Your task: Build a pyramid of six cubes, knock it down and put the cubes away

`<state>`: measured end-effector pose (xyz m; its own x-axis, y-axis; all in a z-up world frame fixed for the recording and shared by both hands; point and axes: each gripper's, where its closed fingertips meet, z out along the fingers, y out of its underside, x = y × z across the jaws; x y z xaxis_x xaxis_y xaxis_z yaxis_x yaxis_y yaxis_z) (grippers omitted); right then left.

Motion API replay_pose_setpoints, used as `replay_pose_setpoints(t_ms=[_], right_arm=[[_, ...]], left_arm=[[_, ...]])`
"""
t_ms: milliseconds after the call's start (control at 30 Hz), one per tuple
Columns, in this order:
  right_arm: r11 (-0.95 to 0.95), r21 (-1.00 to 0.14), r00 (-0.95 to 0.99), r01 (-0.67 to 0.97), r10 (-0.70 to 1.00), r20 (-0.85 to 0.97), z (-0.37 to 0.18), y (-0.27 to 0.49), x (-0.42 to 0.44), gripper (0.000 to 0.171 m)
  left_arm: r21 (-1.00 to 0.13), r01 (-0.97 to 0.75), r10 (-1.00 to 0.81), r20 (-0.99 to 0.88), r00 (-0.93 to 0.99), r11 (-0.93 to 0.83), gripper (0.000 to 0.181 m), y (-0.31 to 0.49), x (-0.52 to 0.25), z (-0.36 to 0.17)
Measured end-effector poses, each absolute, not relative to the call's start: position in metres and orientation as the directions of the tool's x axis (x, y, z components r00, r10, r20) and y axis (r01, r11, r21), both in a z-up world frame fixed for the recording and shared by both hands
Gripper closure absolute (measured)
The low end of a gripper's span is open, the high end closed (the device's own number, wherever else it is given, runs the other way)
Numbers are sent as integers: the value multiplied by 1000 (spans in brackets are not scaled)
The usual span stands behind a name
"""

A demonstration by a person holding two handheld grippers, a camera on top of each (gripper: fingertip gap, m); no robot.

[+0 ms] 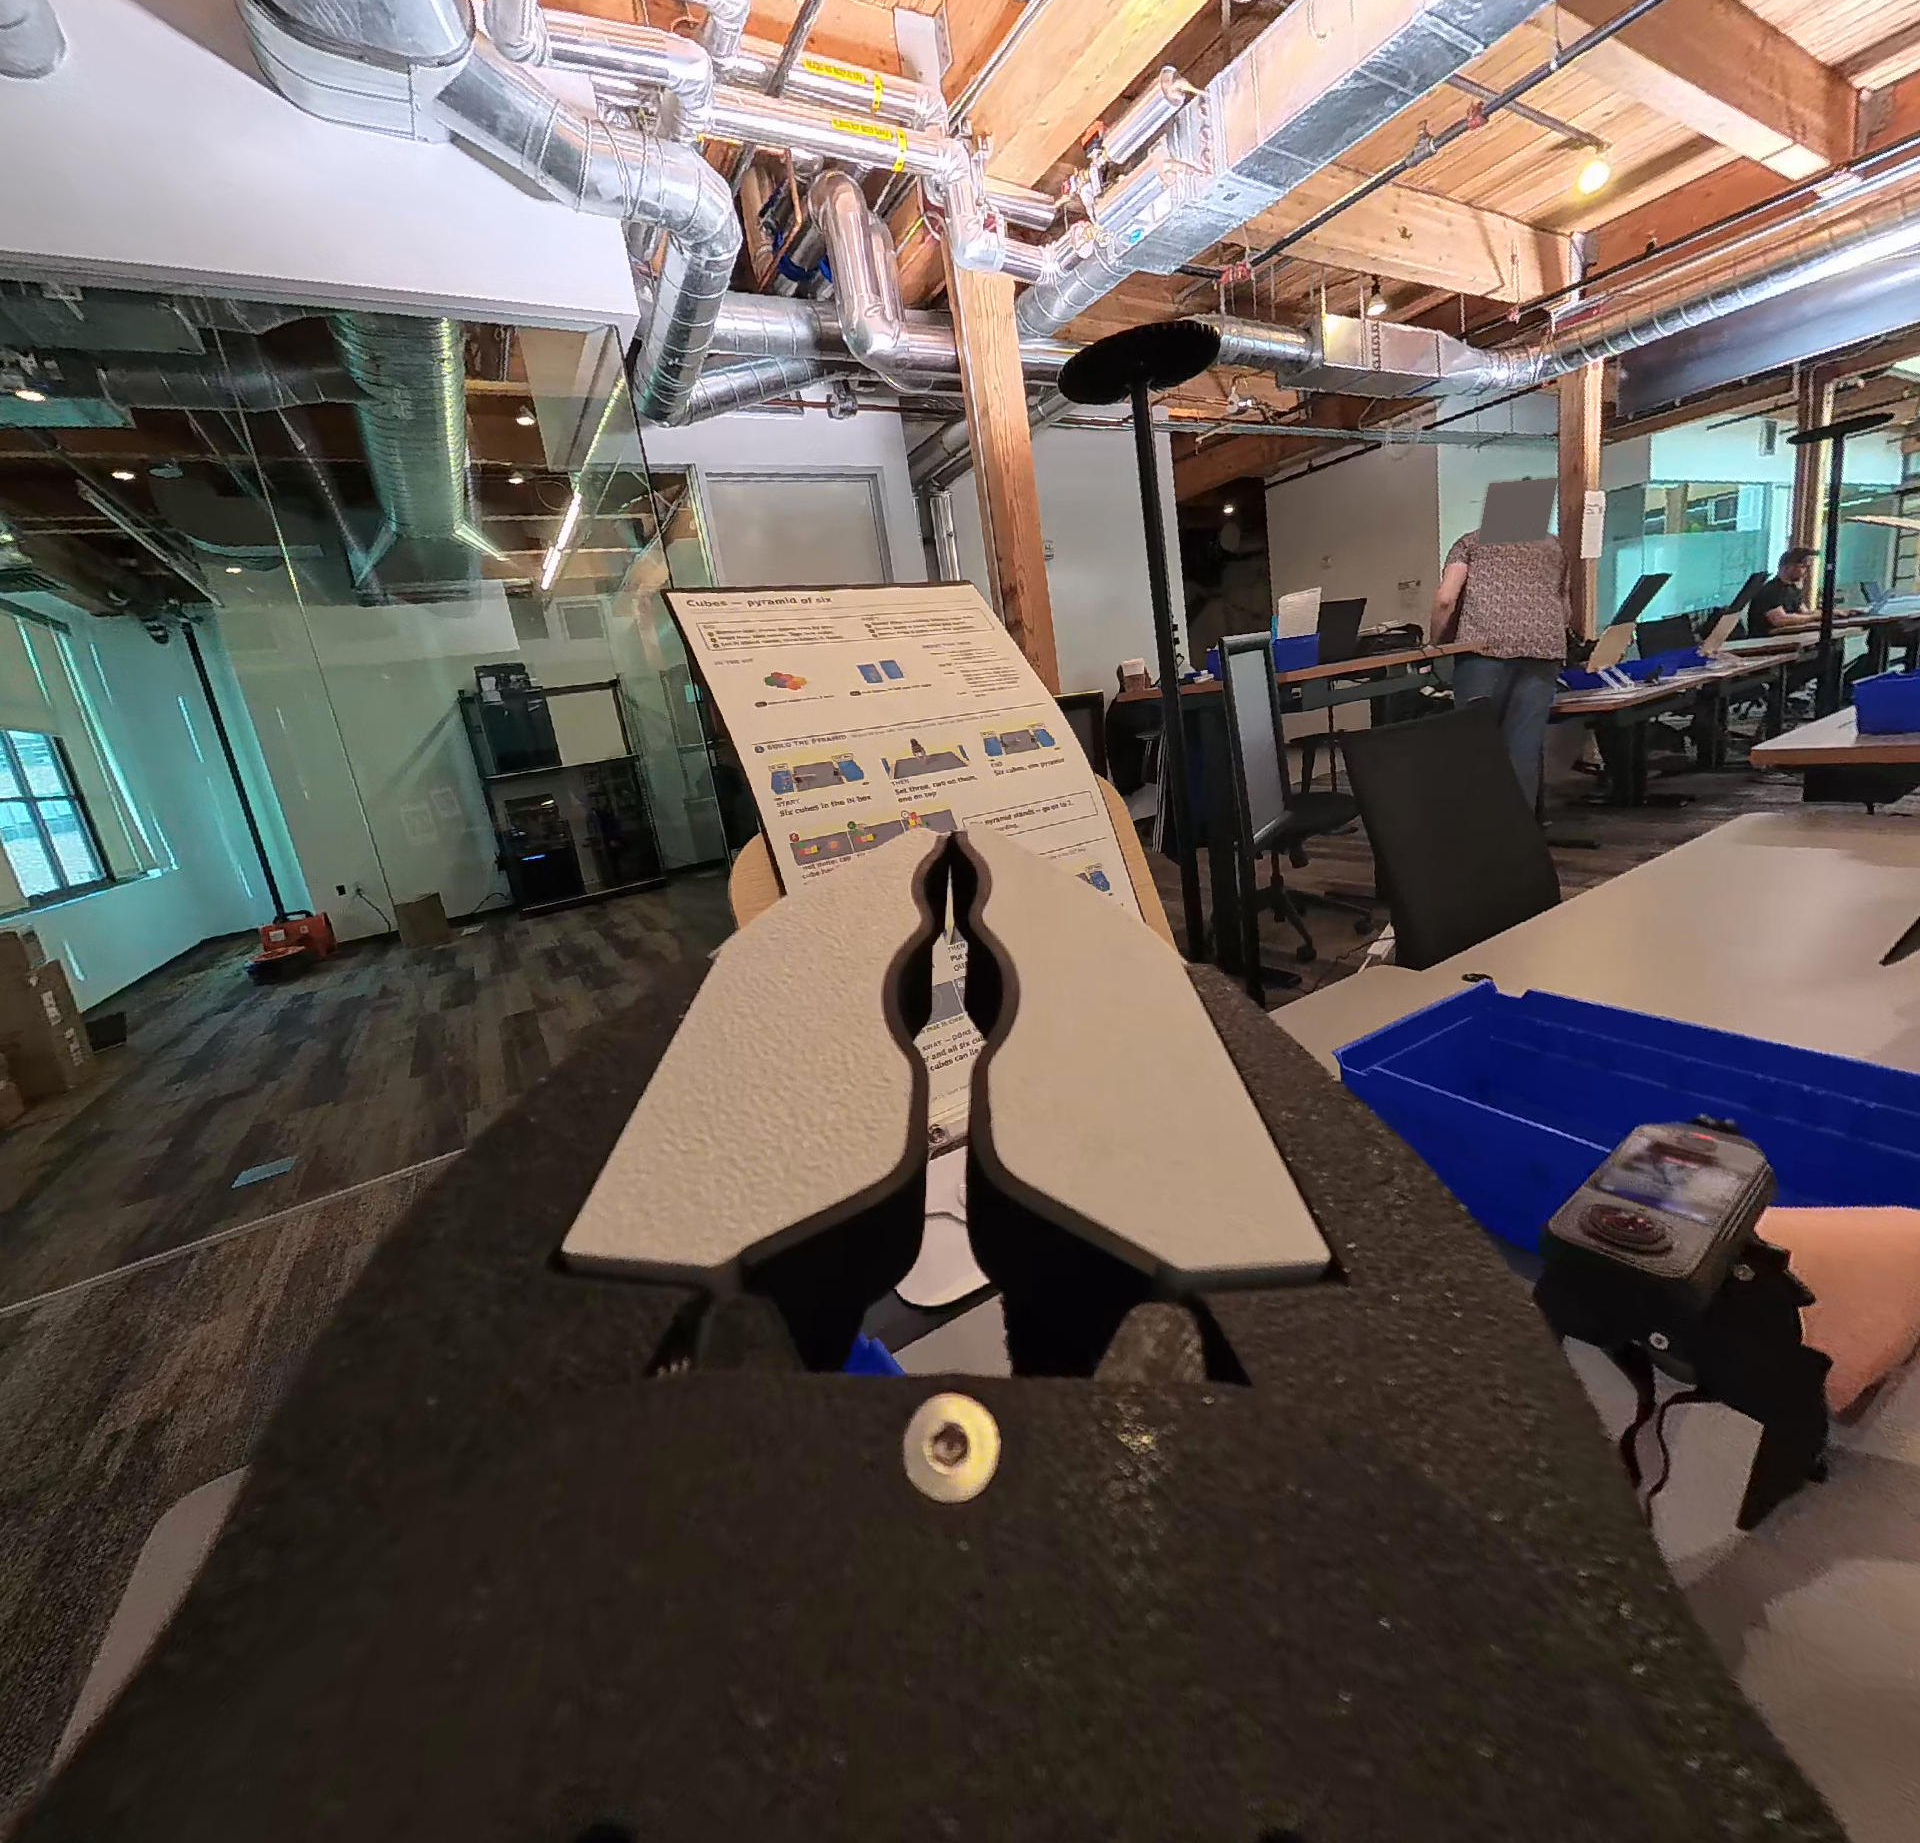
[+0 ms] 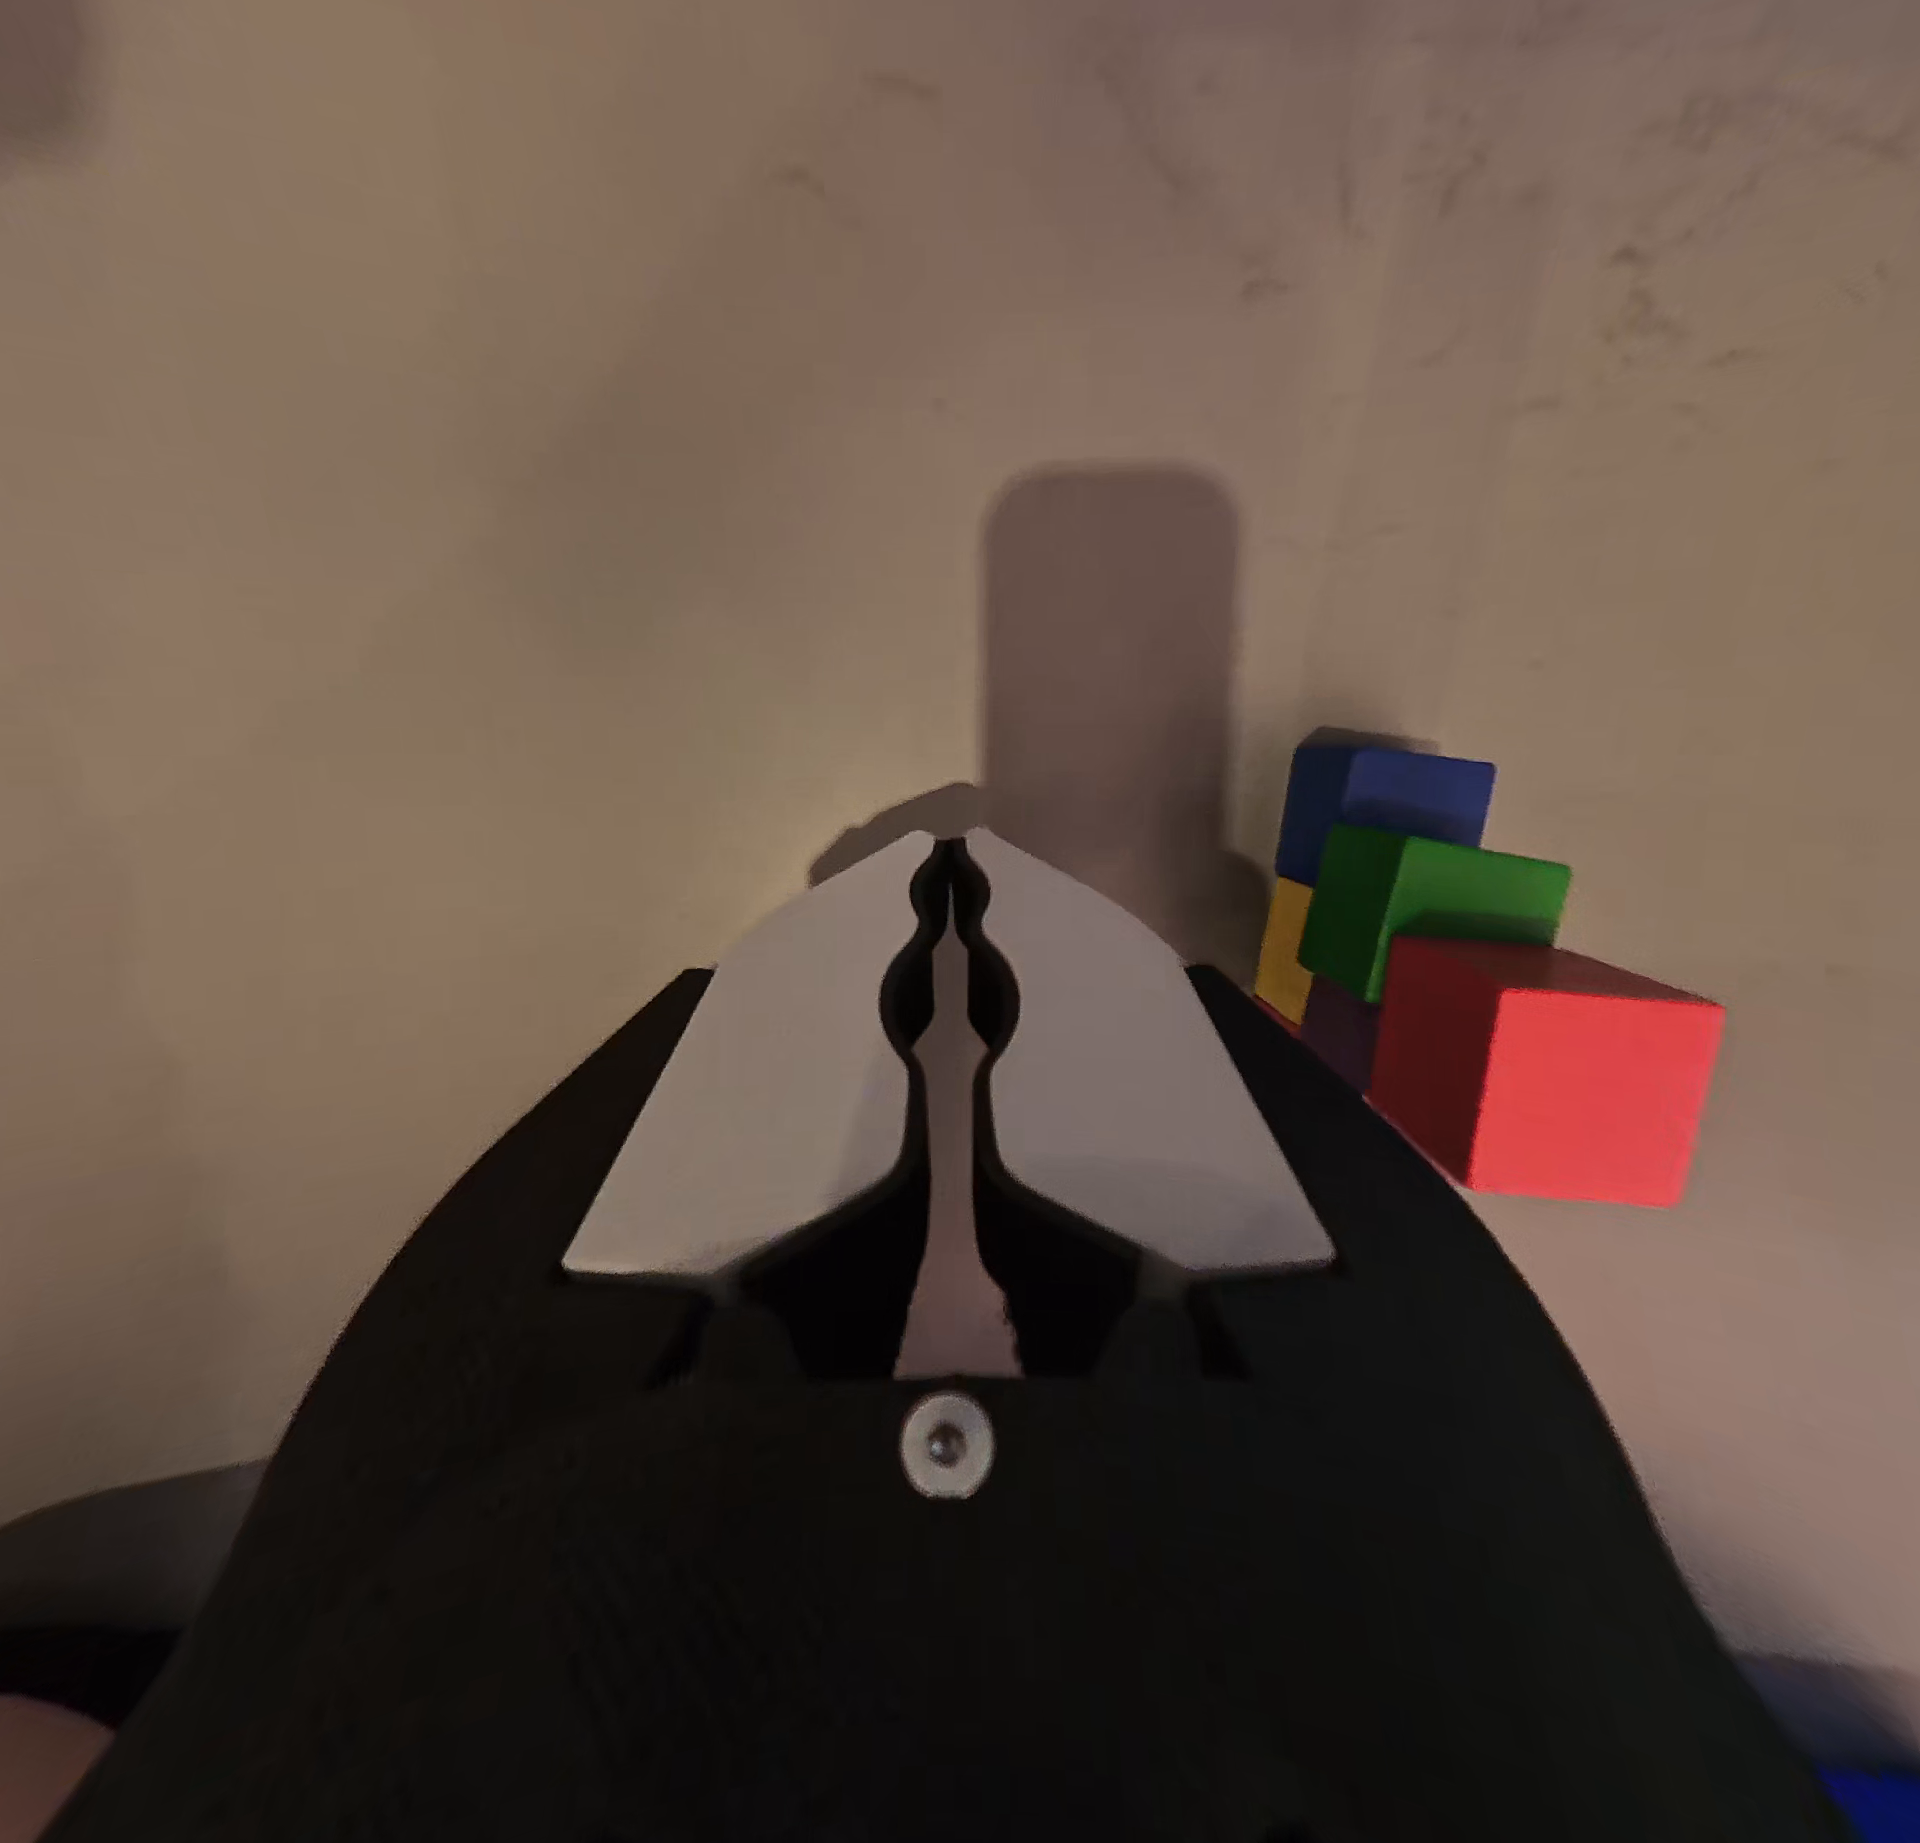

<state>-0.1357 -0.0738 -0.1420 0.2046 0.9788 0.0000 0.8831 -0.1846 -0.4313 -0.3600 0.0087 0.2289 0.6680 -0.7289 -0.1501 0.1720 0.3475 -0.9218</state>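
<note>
Black textured gripper (image 1: 951, 843) bodies, grey fingers (image 1: 790, 1066), silver screw (image 1: 951, 1447).

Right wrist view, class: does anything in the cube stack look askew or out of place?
Yes. The red cube juts out nearest the camera, skewed against the green cube and blue cube behind it; a yellow cube peeks out at the left. It looks like a jumbled cluster, not neat rows.

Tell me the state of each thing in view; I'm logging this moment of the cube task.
Left hand-held gripper: shut, empty, raised, pointing at the instruction sheet.
Right hand-held gripper: shut, empty, close over the table.
Cubes: stacked together on the table, right of that gripper.
Blue bin: open; the visible part looks empty.
Instruction sheet: propped upright, curling backward.
</note>
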Motion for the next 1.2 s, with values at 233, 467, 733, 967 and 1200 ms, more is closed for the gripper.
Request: replay_pose_setpoints(t_ms=[233,467,733,967,1200], right_arm=[[-221,-349,324,911,906,272,-152,-24,-112,171],[-274,-558,608,783,526,595,-73,46,-70,170],[-253,-641,676,725,440,591,-23,36,-39,171],[-290,-690,738,663,410,536,-11,31,-12,170],[-385,-666,723,639,595,350,-30,12,-15,160]], left_arm=[[-924,175,-735,-145,663,341,181,11,-360,228],[-922,177,-737,-150,659,345,181,10,-358,229],[-928,150,-739,-165,654,340,181,11,-348,225],[-937,106,-733,-186,655,333,181,15,-338,219],[-937,60,-721,-222,656,344,181,14,-336,215]])
